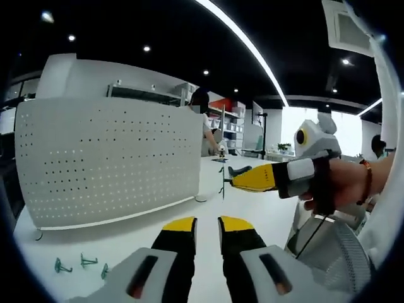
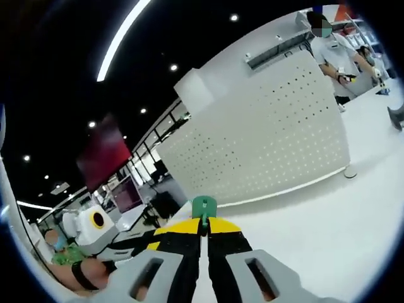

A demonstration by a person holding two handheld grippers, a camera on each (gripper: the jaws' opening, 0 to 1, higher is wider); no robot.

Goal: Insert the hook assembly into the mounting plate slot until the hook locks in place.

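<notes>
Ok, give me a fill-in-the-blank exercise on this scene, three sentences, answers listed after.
1. The right claw is shut on a small ____ hook.
2. The left claw has its jaws apart and holds ____.
3. Spare green hooks lie on the white table in front of the white ____ panel, which stands upright.

Missing words: green; nothing; perforated
</notes>
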